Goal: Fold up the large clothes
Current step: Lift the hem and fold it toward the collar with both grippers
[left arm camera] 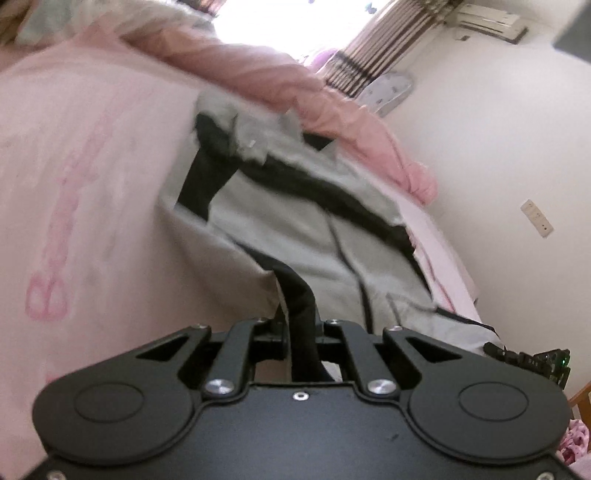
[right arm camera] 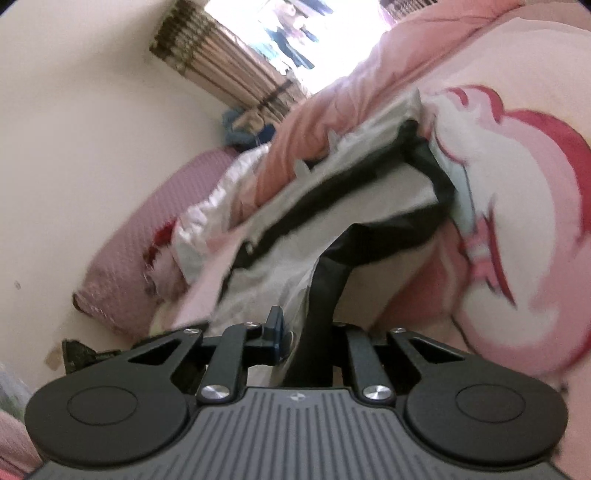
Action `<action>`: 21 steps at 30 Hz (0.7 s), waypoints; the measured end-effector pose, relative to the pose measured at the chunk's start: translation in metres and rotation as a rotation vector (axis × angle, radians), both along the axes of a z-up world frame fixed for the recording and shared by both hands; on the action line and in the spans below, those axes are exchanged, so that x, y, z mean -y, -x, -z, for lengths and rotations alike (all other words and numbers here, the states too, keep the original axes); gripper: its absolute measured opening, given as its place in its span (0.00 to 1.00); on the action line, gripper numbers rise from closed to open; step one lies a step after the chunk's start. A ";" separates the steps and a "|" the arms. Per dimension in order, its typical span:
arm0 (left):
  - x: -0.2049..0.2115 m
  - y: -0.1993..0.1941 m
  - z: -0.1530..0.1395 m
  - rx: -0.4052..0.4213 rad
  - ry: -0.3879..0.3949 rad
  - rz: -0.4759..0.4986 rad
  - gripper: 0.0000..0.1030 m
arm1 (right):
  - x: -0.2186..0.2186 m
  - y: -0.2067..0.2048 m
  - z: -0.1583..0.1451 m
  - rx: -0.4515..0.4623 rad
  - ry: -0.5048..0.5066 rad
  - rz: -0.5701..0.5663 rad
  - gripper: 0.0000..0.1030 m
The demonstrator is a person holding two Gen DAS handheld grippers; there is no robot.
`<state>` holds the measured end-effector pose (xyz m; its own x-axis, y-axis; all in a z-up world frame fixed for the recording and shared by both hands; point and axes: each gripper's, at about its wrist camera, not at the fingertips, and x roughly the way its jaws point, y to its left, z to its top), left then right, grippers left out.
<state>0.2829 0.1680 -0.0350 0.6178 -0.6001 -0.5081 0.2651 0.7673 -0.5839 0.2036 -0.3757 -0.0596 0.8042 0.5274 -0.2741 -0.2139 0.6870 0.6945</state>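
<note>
Pinching the same grey-and-black garment (left arm camera: 295,229), both grippers are clamped on its black trim: left gripper (left arm camera: 301,325) and right gripper (right arm camera: 314,332), 1 corner each. I'd lift evenly and keep the 2 ends level so it folds straight. It drapes away over the pink bedspread (left arm camera: 92,166), pink duvet (left arm camera: 332,110) beyond.

Both wrist cams sit just behind their tongs, close over the bed, tilted: left gripper (left arm camera: 300,325) view looks ahead toward the window (left arm camera: 280,22), wall on its right; right gripper (right arm camera: 295,332) view same, wall left; both share the grey-black garment (left arm camera: 295,206) straight ahead.
</note>
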 end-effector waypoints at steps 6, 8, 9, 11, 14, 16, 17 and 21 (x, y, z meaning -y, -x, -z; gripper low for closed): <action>0.012 -0.080 -0.038 0.058 -0.029 0.003 0.06 | 0.008 -0.083 -0.049 0.028 -0.028 0.039 0.14; 0.013 -0.120 -0.053 0.073 -0.030 0.002 0.06 | 0.012 -0.123 -0.068 0.026 -0.008 0.057 0.14; 0.016 -0.142 -0.060 0.082 -0.036 0.001 0.06 | 0.013 -0.142 -0.074 0.026 -0.001 0.068 0.15; 0.019 -0.188 -0.070 0.089 -0.051 -0.009 0.09 | 0.022 -0.190 -0.085 0.003 -0.028 0.101 0.16; 0.025 -0.267 -0.074 0.072 -0.090 -0.022 0.59 | 0.039 -0.267 -0.082 -0.054 -0.106 0.139 0.34; 0.023 -0.307 -0.070 0.056 -0.153 -0.133 0.83 | 0.045 -0.309 -0.070 -0.150 -0.143 0.167 0.60; 0.020 -0.320 -0.066 0.047 -0.178 -0.184 0.83 | 0.047 -0.322 -0.062 -0.198 -0.154 0.193 0.60; 0.002 -0.333 -0.042 0.033 -0.103 -0.212 0.83 | 0.047 -0.325 -0.048 -0.132 -0.070 0.222 0.66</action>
